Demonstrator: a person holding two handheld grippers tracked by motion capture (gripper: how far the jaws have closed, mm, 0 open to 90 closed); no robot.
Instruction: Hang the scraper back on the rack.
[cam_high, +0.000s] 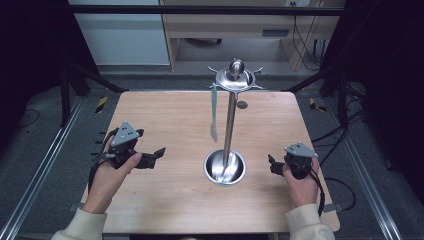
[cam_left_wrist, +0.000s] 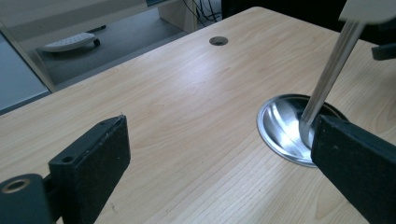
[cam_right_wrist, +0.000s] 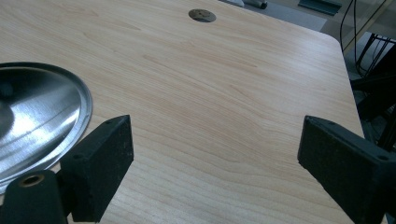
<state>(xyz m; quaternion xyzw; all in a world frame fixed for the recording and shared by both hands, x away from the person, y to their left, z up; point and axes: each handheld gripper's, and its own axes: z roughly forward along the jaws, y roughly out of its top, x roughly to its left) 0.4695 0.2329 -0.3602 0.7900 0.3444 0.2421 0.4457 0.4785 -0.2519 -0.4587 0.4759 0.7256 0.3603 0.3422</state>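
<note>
Hands nearest: left gripper (cam_high: 150, 159) and right gripper (cam_high: 274, 165), jaws spread, empty, resting on table (cam_high: 165, 120) either side of the stand (likely ready). Stand (cam_high: 229, 125): steel pole in dish base (cam_high: 225, 167), hooked top; one green strip (cam_high: 214, 112) hangs just left of the pole.

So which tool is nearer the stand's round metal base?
The right tool, by a small margin: it sits just right of the base. The left tool is a little farther off, to its left.
</note>
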